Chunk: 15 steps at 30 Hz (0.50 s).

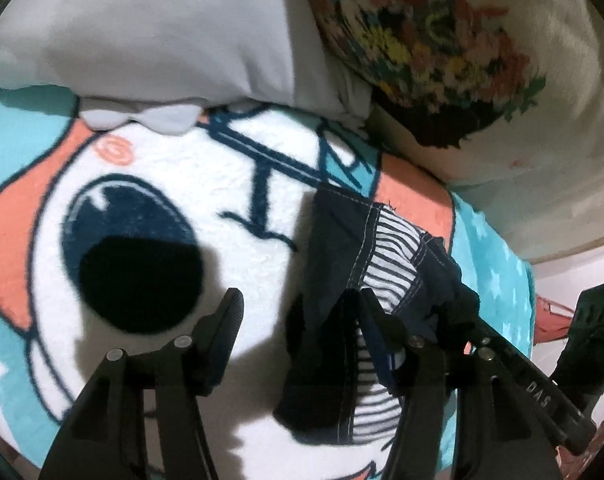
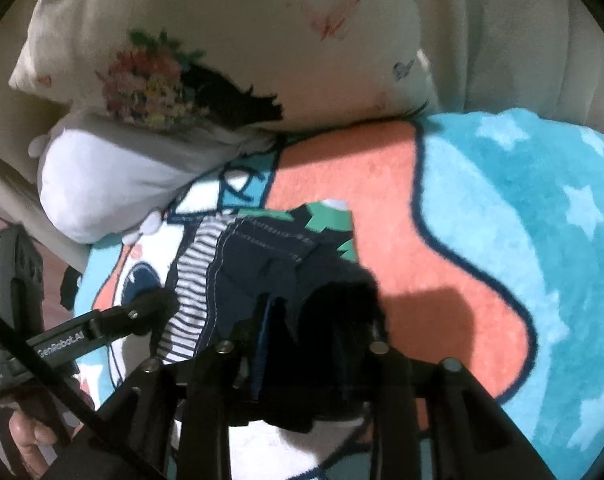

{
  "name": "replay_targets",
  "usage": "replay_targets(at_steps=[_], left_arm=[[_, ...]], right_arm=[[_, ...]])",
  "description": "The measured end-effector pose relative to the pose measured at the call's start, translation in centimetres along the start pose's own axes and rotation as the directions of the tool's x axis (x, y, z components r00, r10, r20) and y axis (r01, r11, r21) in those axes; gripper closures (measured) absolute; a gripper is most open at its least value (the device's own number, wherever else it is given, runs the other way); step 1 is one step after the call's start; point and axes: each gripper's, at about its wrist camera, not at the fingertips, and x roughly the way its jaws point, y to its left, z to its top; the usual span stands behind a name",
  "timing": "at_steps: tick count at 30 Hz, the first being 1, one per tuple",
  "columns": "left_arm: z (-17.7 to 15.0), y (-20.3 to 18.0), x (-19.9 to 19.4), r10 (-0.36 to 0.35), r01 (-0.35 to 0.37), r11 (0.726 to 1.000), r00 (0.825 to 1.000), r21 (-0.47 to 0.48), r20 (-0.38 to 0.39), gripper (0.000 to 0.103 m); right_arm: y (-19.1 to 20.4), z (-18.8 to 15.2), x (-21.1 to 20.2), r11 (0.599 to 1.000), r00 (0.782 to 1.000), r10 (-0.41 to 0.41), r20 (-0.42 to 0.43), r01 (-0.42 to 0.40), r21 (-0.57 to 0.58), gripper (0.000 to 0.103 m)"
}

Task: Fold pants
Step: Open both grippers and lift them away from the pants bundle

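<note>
The left gripper [image 1: 297, 312] stands half open, one finger touching the dark navy pants with striped lining [image 1: 342, 248]; the right gripper [image 2: 302, 320] pinches their bunched cloth.

Fleecy, matt blanket [image 1: 161, 208]; dark woven-cloth pants [image 1: 334, 240] with pale stitching and striped lining; smooth cotton pillow [image 1: 141, 28]; matt black plastic fingers [image 1: 225, 320].

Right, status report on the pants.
Left tool open, one finger on the pants. Right tool around a bunched dark fold, grip unclear. Pants on the cartoon blanket; pillows behind, clear.
</note>
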Motion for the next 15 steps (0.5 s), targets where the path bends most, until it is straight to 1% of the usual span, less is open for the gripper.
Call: replay_targets(at_steps=[1,4,7,9,10,12,13,14,15], left_arm=[[-0.1,0.1,-0.5,0.011,-0.011,1.0,1.0,0.0,0.012,0.045],[-0.5,0.1,-1.7,0.051,-0.051,0.999,0.998,0.013,0.033,0.045],[-1.2,-0.5,-2.3,0.086,-0.088,0.995,0.995,0.041,0.05,0.045],[-1.9,-1.4,-2.0,0.117,-0.121,0.989,0.992,0.087,0.05,0.045],[-2.3,-1.8,-1.5,0.14,-0.144,0.983,0.989,0.114,0.043,0.045],[-3.1,-2.3,-0.2,0.177,-0.179,0.973,0.984,0.147,0.026,0.045],[-3.5,-2.4,0.4,0.186,-0.187,0.97,0.982,0.158,0.02,0.045],[-3.8,-2.5,1.0,0.198,-0.199,0.965,0.98,0.172,0.024,0.043],[-3.9,-2.5,1.3,0.211,-0.213,0.96,0.977,0.183,0.032,0.041]], right_arm=[[-0.3,0.1,-0.6,1.0,1.0,-0.002,0.011,0.002,0.014,0.063],[-1.5,0.0,-1.8,0.997,0.999,0.017,0.037,-0.019,0.07,0.063],[-2.0,-0.8,-2.7,0.996,0.999,0.015,0.048,-0.019,0.089,0.063],[-1.4,-1.3,-3.1,0.999,0.999,0.006,0.053,-0.008,0.054,0.063],[-0.8,-1.8,-3.1,1.0,0.999,-0.004,0.05,0.003,0.018,0.063],[0.4,-2.7,-2.4,0.998,0.999,-0.035,0.022,0.036,-0.055,0.063],[0.5,-3.0,-1.9,0.996,0.999,-0.048,0.009,0.049,-0.07,0.062],[0.5,-3.4,-1.1,0.995,0.998,-0.065,-0.012,0.064,-0.08,0.061],[0.3,-3.7,-0.7,0.994,0.997,-0.078,-0.021,0.076,-0.083,0.055]])
